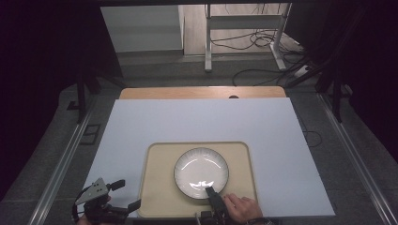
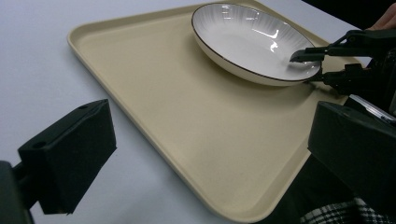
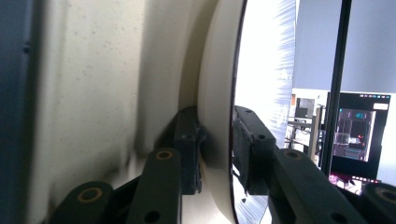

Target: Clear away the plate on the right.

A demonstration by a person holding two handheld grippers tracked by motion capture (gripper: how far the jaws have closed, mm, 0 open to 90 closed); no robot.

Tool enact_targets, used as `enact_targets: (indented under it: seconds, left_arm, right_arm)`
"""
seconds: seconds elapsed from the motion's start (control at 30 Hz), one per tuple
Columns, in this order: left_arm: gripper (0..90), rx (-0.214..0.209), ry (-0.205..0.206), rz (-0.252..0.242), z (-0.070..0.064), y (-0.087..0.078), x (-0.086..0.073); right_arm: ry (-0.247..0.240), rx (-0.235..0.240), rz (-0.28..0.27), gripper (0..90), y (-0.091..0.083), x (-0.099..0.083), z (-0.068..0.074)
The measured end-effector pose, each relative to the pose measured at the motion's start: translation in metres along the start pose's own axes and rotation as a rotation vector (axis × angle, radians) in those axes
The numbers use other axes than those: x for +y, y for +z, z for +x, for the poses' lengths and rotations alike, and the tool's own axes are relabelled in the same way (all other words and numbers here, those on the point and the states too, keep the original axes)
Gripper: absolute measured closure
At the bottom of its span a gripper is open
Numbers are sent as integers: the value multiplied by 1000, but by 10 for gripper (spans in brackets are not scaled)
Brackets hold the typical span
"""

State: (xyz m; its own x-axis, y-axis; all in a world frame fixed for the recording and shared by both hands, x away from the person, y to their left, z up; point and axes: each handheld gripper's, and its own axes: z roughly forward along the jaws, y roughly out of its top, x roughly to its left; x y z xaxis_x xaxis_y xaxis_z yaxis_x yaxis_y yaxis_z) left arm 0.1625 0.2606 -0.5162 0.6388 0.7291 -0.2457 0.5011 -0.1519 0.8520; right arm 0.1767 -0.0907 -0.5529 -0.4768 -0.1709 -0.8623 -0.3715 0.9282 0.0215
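At the desk's near left corner the left gripper (image 1: 123, 194) hangs off the tray (image 1: 159, 187), its 2 jaws spread wide and holding nothing. The plate (image 1: 201, 171) sits at the tray's middle, toward its near edge. The right gripper (image 1: 211, 191) has its jaws around the plate's near rim, 1 over and 1 under, nearly pinching it; I judge the grasp is being made and the lift is left.
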Motion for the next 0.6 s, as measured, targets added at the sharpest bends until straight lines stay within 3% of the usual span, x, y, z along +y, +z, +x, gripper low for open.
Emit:
enact_targets:
  seconds: [0.43, 0.6]
  left_arm:
    - [7, 3, 0, 0, 0, 0, 0]
    - [7, 4, 0, -4, -1, 0, 0]
  right_arm:
    - [8, 6, -15, 648, -9, 0, -4]
    - [42, 20, -20, 618, -15, -5, -7]
